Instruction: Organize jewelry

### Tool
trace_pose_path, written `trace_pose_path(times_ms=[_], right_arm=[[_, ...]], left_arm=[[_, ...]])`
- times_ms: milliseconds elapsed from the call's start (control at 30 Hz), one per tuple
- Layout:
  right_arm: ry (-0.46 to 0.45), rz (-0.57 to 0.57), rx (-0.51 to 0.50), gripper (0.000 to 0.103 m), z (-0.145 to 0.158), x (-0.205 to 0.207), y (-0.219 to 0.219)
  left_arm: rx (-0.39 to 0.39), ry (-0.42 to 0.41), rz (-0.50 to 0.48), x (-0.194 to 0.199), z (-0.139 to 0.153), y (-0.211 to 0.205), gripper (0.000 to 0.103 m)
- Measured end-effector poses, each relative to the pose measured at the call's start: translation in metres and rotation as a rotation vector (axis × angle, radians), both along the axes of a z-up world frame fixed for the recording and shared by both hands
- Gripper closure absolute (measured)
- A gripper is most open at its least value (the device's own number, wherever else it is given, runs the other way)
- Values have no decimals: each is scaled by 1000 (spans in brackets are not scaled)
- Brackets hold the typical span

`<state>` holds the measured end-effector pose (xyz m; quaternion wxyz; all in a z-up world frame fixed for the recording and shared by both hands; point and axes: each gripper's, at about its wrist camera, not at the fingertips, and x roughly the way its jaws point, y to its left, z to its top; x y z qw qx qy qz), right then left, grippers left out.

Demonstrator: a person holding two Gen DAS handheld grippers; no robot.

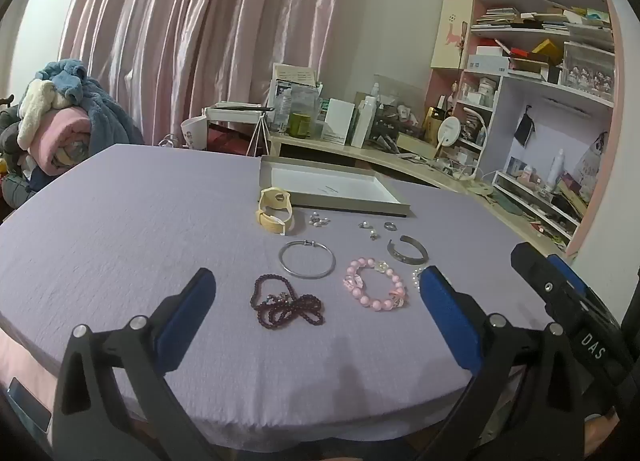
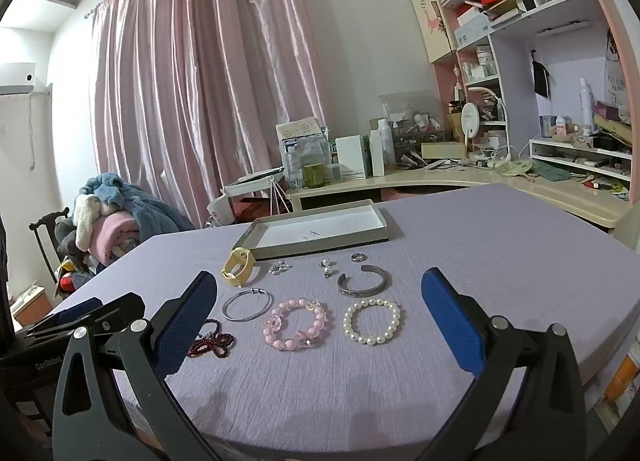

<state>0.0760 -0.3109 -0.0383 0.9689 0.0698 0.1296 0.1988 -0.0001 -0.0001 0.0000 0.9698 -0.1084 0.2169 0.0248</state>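
Room: we look into a bedroom with long pink curtains [image 2: 200, 81], a cluttered desk [image 2: 460, 181] along the far wall, pink shelves [image 1: 552, 73] packed with boxes and bottles, and a pile of blankets [image 2: 116, 217] on a chair at the left.
Surface: in front of us is a table covered by a lilac cloth [image 2: 500, 261], and all the jewelry lies on it.
Left claw [image 1: 316, 289]: we hold it low over the near edge of the cloth, its blue-padded fingers spread wide with nothing between the pads.
Right claw [image 2: 320, 289]: we hold it beside the left one, also spread wide and gripping nothing.
Tray [image 2: 380, 235]: a shallow grey box with a white floor sits at the far side of the jewelry, holding nothing but a small mark or slip we cannot make out.
Watch [image 2: 239, 271]: a cream-coloured band stands on edge just in front of the tray's left corner.
Pink bead bracelet [image 2: 298, 325]: it lies flat in the near row, in the middle.
Pearl bracelet [image 2: 372, 321]: it lies flat just right of the pink one.
Dark red beads [image 1: 286, 301]: a tangled strand lies at the near left.
Thin silver bangle [image 1: 307, 259]: it lies behind the red beads.
Open silver cuff [image 2: 363, 281]: it lies behind the pearls.
Ring [image 2: 358, 257]: it sits just behind the cuff, near the tray.
Small pieces: two little clusters [image 2: 280, 267] [image 2: 328, 267], likely earrings, lie between the watch and the ring.
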Motion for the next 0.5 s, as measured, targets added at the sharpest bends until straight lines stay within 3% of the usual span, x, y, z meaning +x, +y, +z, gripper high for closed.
trace_pose_path(times_ms=[500], right_arm=[[2, 1, 5, 1, 0, 1, -2]], left_arm=[[5, 7, 1, 0, 0, 0, 2]])
